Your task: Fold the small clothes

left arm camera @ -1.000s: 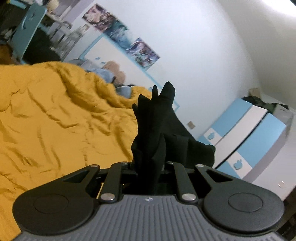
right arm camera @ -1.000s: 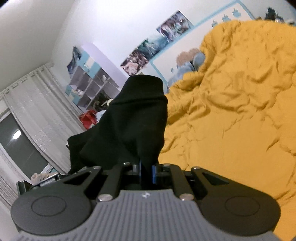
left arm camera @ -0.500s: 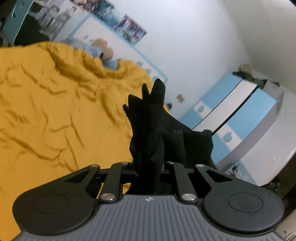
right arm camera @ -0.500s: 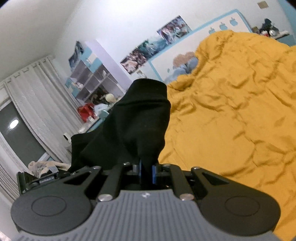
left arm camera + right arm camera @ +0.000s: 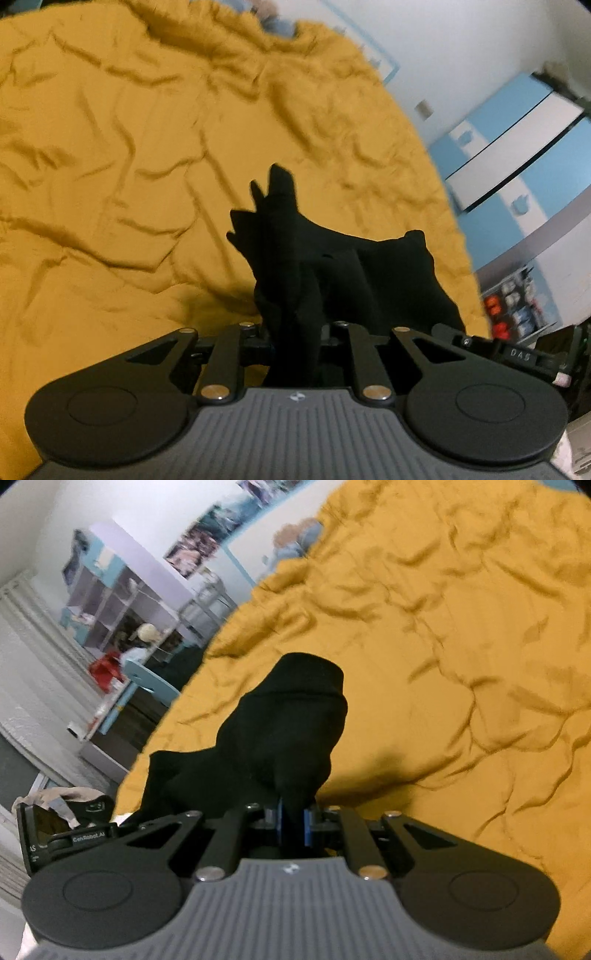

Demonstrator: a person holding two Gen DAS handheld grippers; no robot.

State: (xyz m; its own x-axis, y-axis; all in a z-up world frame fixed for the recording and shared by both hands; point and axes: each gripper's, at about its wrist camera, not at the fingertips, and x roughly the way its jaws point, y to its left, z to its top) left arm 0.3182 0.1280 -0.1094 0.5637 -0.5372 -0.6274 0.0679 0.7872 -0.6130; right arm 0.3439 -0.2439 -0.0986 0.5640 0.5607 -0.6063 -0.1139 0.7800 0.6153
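Observation:
A small black garment [image 5: 332,266] is held between both grippers above a yellow quilt [image 5: 110,166]. My left gripper [image 5: 295,343] is shut on one bunched edge of it, and the cloth stretches off to the right. My right gripper [image 5: 293,823] is shut on the other edge of the black garment [image 5: 288,738], with the cloth spreading to the left. The other gripper's body shows at the lower right of the left view [image 5: 517,356] and at the lower left of the right view [image 5: 66,834]. The fingertips are hidden by the cloth.
The rumpled yellow quilt [image 5: 461,664] fills most of both views. Blue and white cabinets [image 5: 517,147] stand right of the bed. A shelf unit [image 5: 122,605] and a blue chair [image 5: 147,686] stand to the left. Pillows [image 5: 295,542] lie at the bed's head.
Both grippers have tilted down toward the quilt with the garment still held. The quilt now fills more of each view and the wall less.

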